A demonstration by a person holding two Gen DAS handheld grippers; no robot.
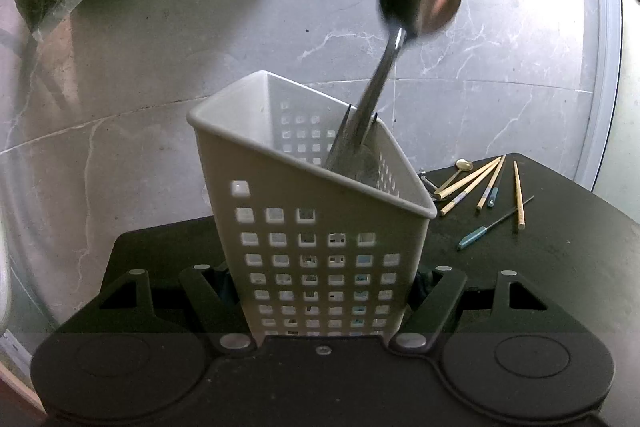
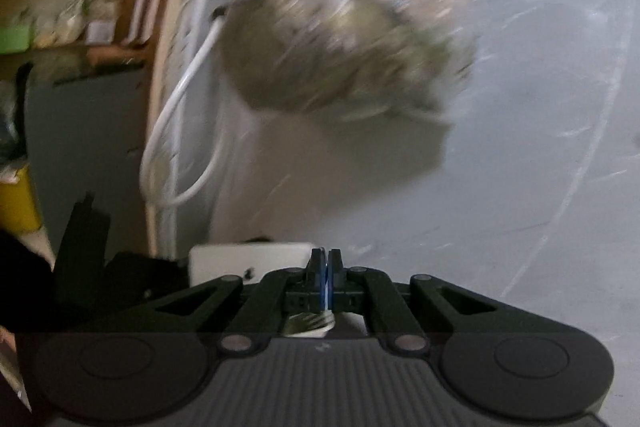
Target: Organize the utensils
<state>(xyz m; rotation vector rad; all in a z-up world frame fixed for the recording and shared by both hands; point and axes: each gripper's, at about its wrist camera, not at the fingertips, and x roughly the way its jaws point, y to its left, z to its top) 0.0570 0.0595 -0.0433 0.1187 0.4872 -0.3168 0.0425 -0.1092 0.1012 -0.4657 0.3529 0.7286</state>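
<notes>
Utensils: one spoon (image 1: pixel 416 7) in basket (image 1: pixel 320 227) clamped by left gripper (image 1: pixel 324 291); right gripper (image 2: pixel 325 267) closed empty.

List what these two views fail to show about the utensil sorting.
- Left wrist view: the caddy walls hide its contents below the big spoon.
- Left wrist view: the loose utensils are too small to identify fully.
- Right wrist view: motion blur smears the bag; the closed fingers show nothing held.

Left gripper (image 1: pixel 326 301) clamped wide, right gripper (image 2: pixel 325 263) fingers together
</notes>
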